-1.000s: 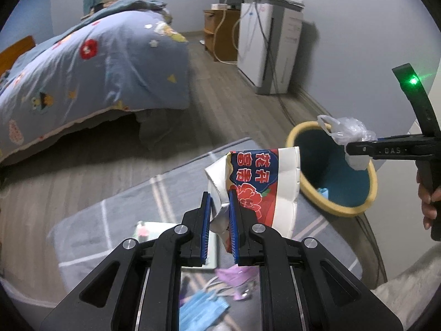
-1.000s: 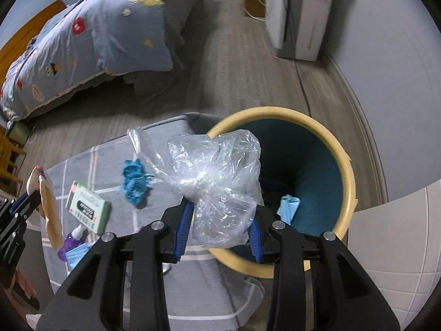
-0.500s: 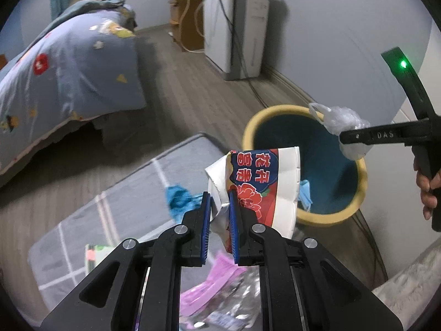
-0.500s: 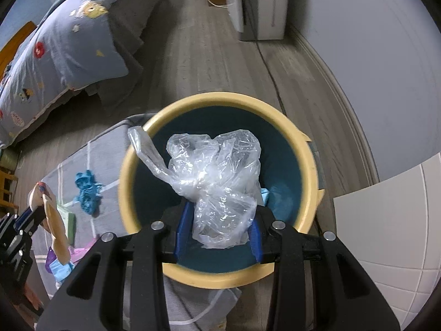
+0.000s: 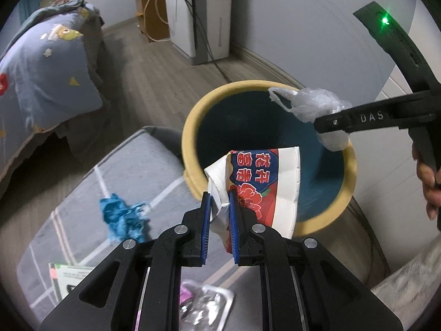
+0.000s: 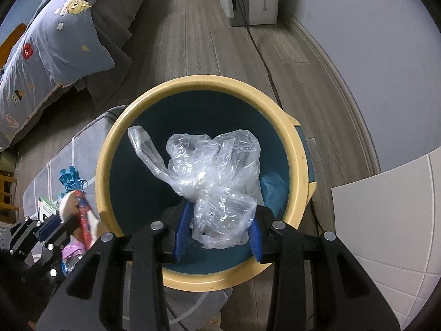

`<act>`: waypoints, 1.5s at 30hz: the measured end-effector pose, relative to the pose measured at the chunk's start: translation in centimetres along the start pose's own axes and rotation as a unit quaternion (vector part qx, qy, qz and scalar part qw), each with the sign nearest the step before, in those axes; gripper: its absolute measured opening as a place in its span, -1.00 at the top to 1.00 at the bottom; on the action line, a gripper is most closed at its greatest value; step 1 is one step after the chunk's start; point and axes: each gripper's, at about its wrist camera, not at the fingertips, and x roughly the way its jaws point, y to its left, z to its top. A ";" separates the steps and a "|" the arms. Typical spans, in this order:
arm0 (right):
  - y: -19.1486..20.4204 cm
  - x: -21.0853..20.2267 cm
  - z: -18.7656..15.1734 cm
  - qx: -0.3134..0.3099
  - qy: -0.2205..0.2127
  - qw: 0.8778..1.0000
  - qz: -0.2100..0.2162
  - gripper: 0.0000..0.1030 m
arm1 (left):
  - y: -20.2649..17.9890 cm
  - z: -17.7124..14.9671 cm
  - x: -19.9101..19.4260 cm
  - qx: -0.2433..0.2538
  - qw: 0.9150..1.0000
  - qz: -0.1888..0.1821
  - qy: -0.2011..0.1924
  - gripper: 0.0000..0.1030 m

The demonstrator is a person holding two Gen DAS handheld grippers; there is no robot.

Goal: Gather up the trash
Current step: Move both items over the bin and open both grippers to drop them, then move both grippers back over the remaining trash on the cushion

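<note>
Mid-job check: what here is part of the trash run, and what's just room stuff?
Job: bin; plastic bag in right hand-held gripper; wrapper in left hand-held gripper; blue scrap; foil packet.
Room: bed; rug; white appliance.

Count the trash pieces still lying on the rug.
3 visible: blue scrap, green-white box, foil-and-pink wrapper, all on the rug. The left gripper may hide more.
</note>
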 end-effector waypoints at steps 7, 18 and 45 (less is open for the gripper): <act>-1.0 -1.1 0.6 0.030 -0.038 0.999 0.013 -0.13 | -0.3 1.3 0.7 -0.027 1.000 -0.005 -0.014 0.61; -1.1 -1.6 1.0 0.060 -0.041 0.997 0.000 -0.89 | 1.0 1.0 -1.9 -0.039 0.997 0.040 -0.051 -0.89; 16.6 -0.5 -1.5 -0.072 -0.012 0.997 0.038 -0.89 | 19.0 -12.5 -12.2 -0.183 0.963 0.198 -0.022 -0.90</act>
